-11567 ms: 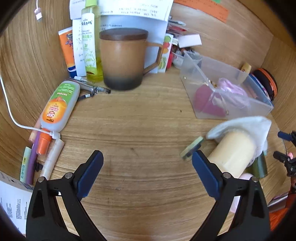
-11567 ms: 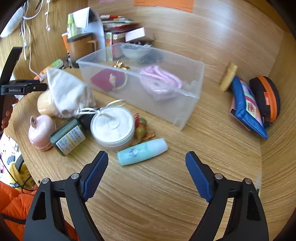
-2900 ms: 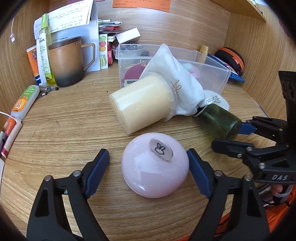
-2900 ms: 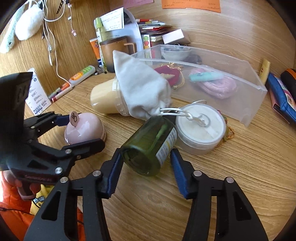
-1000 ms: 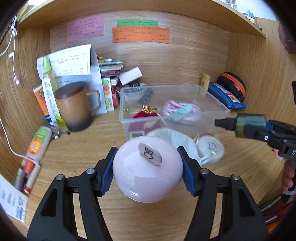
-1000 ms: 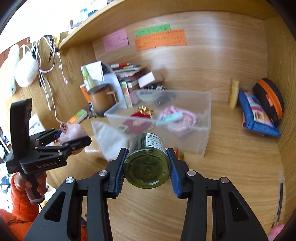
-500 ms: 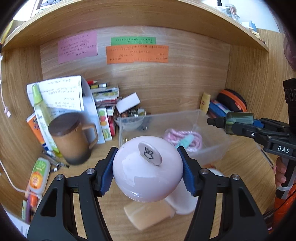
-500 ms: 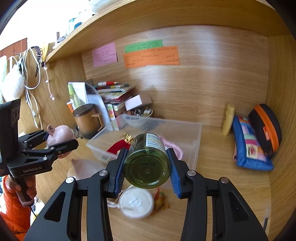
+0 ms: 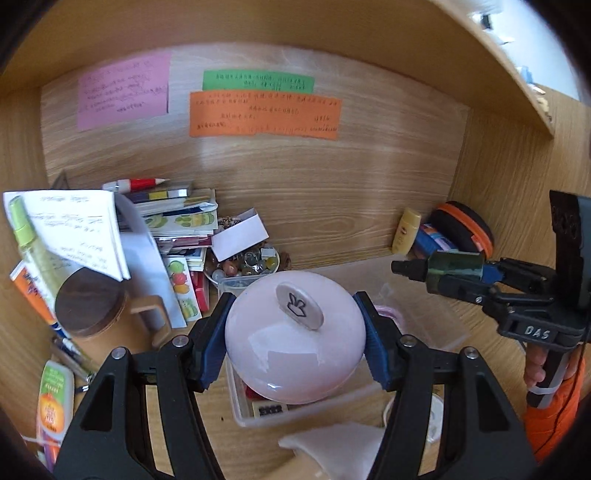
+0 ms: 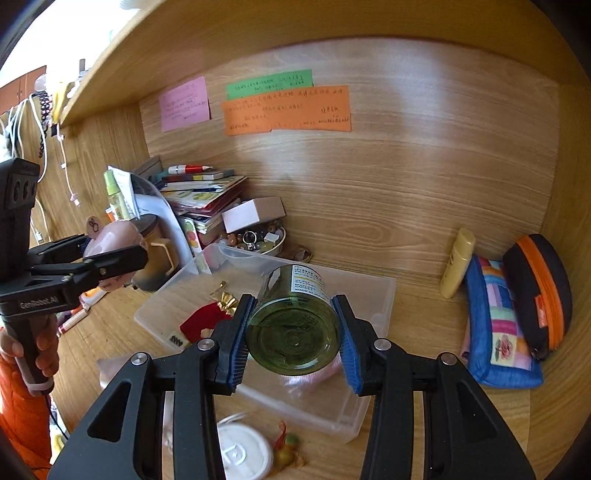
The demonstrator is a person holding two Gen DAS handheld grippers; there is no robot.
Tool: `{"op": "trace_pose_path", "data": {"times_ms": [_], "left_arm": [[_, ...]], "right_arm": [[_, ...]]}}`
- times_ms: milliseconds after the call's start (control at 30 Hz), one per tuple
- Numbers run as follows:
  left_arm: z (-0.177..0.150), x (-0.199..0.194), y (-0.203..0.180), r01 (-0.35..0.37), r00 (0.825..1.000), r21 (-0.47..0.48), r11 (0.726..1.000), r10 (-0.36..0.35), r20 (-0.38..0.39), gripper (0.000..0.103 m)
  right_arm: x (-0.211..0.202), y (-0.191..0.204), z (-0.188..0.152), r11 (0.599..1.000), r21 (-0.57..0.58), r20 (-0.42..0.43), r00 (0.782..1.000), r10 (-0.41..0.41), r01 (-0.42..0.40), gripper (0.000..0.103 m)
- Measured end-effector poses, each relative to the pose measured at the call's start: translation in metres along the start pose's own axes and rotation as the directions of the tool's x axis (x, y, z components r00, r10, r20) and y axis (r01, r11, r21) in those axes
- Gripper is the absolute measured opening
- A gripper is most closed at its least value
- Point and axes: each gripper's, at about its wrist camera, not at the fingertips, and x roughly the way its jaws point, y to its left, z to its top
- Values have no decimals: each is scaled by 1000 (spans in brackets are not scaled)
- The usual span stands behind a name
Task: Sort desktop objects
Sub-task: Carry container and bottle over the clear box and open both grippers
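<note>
1. The left gripper [image 9: 295, 332] pinches the pink jar [image 9: 295, 341], now carried from above the desk front to over the bin's [image 9: 306, 410] near wall.
2. The right gripper [image 10: 293, 328] clamps the green bottle [image 10: 293, 321], likewise lifted and carried over the bin.
3. Both look ready to drop in, I judge.
4. The mug [image 9: 92, 321] crowds the left; the pouch [image 10: 498, 325] lies right; the shelf [image 10: 295, 22] caps headroom.

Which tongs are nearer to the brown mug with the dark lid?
Left. The left tongs, holding the pink jar, are right beside the brown mug; the right tongs, gripping the green bottle, are farther away, over the clear bin.
</note>
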Motion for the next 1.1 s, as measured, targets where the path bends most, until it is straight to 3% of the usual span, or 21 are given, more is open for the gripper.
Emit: {"op": "trace_pose_path", "data": {"times_ms": [233, 533, 867, 1100], "left_arm": [[12, 44, 9, 14, 997, -2, 1000, -14, -73, 63], [11, 89, 9, 47, 986, -4, 999, -48, -163, 63], [6, 126, 4, 102, 945, 38, 994, -85, -315, 63], [0, 146, -6, 86, 917, 119, 989, -31, -399, 63]], "right_arm": [[22, -6, 17, 1000, -16, -28, 1000, -10, 10, 39], [57, -13, 3, 1000, -11, -110, 994, -11, 10, 39], [78, -24, -8, 1000, 1, -176, 984, -21, 21, 39], [92, -26, -13, 999, -4, -213, 976, -44, 44, 39]]}}
